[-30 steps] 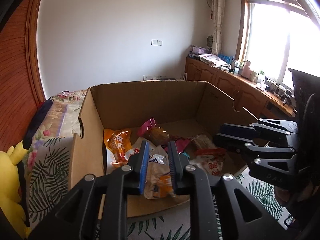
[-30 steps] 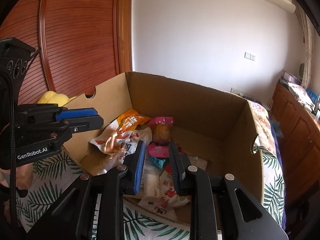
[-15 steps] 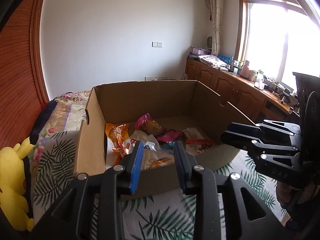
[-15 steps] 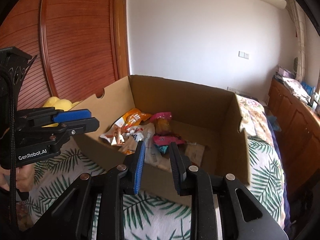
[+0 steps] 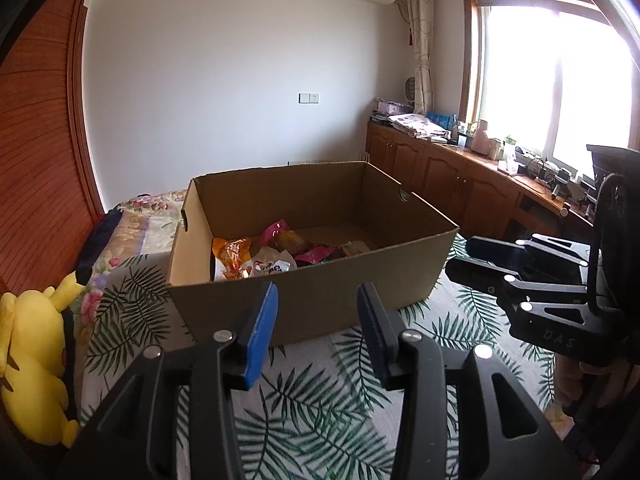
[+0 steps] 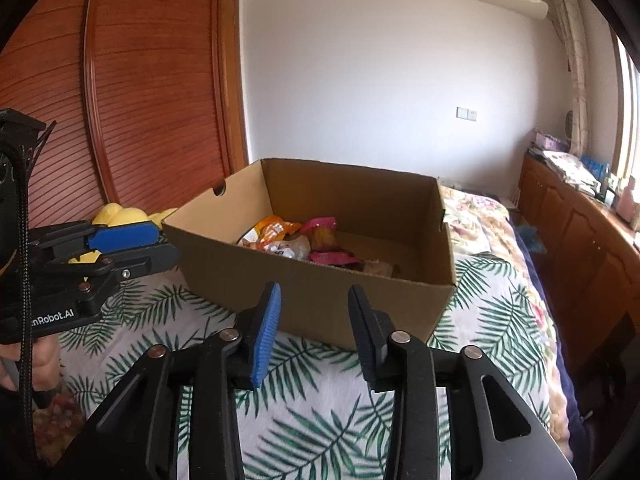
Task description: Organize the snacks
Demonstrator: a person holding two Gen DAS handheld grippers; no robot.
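An open cardboard box [image 5: 320,304] [image 6: 312,300] stands on a bed with a palm-leaf cover. Several snack packets lie inside: an orange one [image 5: 232,254] [image 6: 272,230], a pink one [image 5: 276,232] [image 6: 322,226] and white ones [image 5: 272,266]. My left gripper [image 5: 316,312] hovers in front of the box's near wall, its jaws opening with nothing between them. My right gripper [image 6: 314,308] is likewise back from the box, jaws opening and empty. Each gripper also shows from the side in the other's view, the right gripper [image 5: 480,256] and the left gripper [image 6: 132,244].
A yellow plush toy [image 5: 36,360] [image 6: 120,216] lies at the bed's left. Wooden cabinets [image 5: 460,188] with clutter run under the window on the right. A slatted wooden wardrobe [image 6: 140,100] stands on the left. The leaf-print cover [image 5: 312,408] spreads in front of the box.
Both grippers have drawn back from above the snacks to in front of the box, and their jaws have spread apart. The snacks stay in the box.
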